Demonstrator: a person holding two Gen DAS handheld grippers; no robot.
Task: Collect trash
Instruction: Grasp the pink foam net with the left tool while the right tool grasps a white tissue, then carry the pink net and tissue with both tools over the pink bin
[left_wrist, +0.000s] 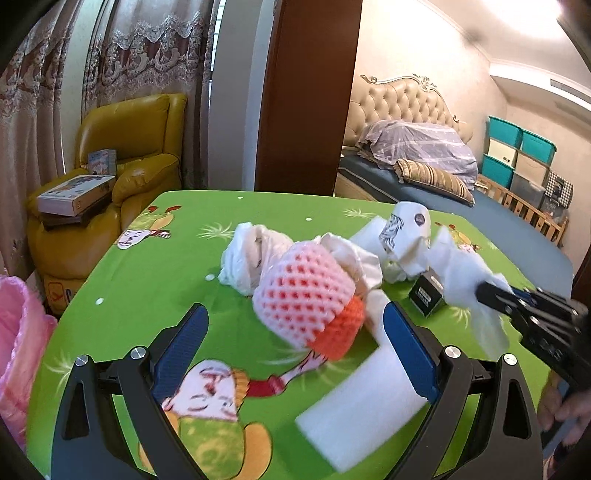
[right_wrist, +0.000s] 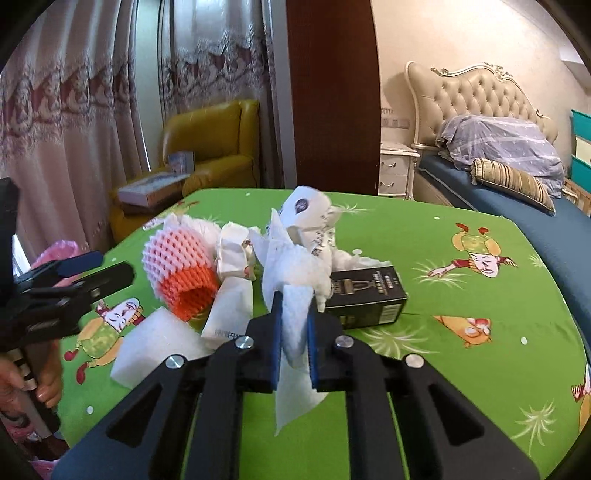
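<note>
Green cartoon-print table (left_wrist: 147, 266) holds the trash pile at centre, prob. dumped there for pickup. Pink plastic-lined bin (left_wrist: 18, 332) at table's left edge, contents not visible. Pink/orange foam fruit net (left_wrist: 306, 299) lies on its side w/ left gripper (left_wrist: 295, 347) spread wide around it, not touching. Right gripper (right_wrist: 293, 328) clenched on crumpled white tissue (right_wrist: 295, 273), just beside black carton (right_wrist: 365, 295).

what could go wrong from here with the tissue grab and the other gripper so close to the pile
1. The right hand-held gripper is shut on a loose white tissue whose far end lies against the black box; lifting may drag it.
2. The open left hand-held gripper sits near the foam fruit net and could knock it.
</note>
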